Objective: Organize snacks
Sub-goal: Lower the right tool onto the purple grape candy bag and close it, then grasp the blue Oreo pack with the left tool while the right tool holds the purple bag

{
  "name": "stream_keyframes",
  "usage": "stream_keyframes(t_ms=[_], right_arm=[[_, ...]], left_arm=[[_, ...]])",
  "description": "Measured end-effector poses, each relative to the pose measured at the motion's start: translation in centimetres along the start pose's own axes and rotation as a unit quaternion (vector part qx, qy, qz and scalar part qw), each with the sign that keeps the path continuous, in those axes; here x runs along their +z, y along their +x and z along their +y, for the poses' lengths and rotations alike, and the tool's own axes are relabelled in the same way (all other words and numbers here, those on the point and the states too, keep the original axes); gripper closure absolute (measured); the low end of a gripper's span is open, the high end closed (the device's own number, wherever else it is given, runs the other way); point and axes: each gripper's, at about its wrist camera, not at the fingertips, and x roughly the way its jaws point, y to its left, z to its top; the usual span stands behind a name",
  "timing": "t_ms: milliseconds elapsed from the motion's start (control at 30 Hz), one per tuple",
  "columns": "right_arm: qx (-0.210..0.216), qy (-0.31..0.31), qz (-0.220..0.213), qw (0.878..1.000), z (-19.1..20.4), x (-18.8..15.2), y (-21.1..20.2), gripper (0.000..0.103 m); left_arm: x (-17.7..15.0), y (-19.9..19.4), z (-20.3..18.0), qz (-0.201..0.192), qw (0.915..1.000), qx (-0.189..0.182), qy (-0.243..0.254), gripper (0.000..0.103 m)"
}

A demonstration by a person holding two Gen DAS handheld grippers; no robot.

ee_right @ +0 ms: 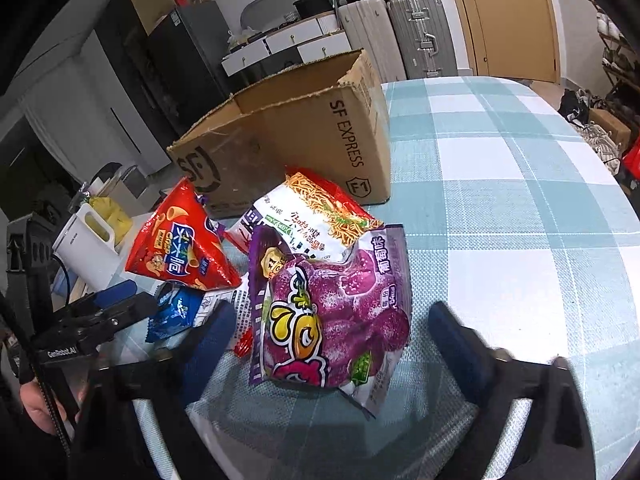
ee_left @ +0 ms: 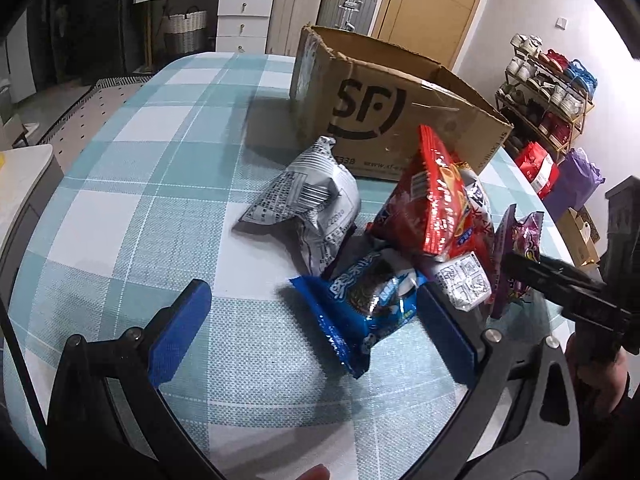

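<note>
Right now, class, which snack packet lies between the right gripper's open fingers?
The purple candy packet, between the right gripper fingers. The red chip bag and noodle packet lie farther away.

A home: shoe rack (ee_left: 548, 92), suitcases (ee_left: 348, 4) and drawers (ee_left: 240, 16) by the door (ee_left: 432, 8).

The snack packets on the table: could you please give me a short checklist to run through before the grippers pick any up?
1. Left gripper open: ok.
2. Blue packet between its fingers: ok, near the right finger.
3. Right gripper open: ok.
4. Purple packet between its fingers: ok, though it overlaps the noodle packet.
5. Cardboard box open on top: ok.
6. Room inside the box: cannot tell.
</note>
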Motion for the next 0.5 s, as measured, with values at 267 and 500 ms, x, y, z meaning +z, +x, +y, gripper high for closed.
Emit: stream_keyframes(t_ms=[267,500], right_arm=[[0.017,0.004,-0.004,1.0,-0.1,-0.1,0.0,0.047],[0.027,0.003,-0.024,0.999,0.1,-0.7,-1.7,0.047]], left_arm=[[0.2,0.0,0.8,-0.001,1.0,0.003,-0.004,0.001],[0.0,-0.3,0.5,0.01,0.9999,-0.006,-0.009,0.001]])
